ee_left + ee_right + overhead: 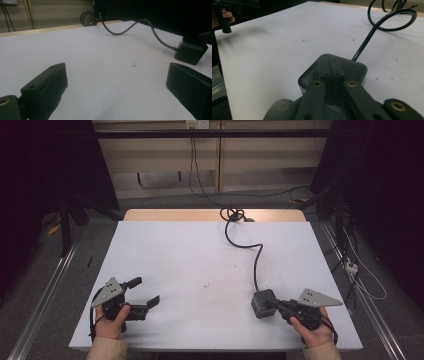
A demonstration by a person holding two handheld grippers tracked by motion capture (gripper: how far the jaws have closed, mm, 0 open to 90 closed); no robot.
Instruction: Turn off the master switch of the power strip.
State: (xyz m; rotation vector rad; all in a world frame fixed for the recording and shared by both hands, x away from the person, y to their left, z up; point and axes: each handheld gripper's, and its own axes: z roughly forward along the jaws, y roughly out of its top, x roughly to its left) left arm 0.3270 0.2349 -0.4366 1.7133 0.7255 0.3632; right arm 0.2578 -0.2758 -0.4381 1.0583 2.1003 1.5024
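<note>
A dark grey cube-shaped power block (260, 306) stands on the white table (200, 255) near the front right. Its black cable (256, 262) runs to the far edge. My right gripper (270, 301) is shut, jaws pressed together with nothing between them. In the right gripper view the tips (331, 66) lie over the top of the block (354, 68); whether they touch it I cannot tell. My left gripper (145, 292) rests at the front left, open, jaws wide apart over bare table (117, 87). The block (190, 52) shows far off to its right.
The cable coils (232, 213) at the table's wooden far edge (175, 215). A small dark mark (206, 284) lies mid-table. Metal rails (45, 295) run along both sides on the floor, with loose cables (360, 275) at the right.
</note>
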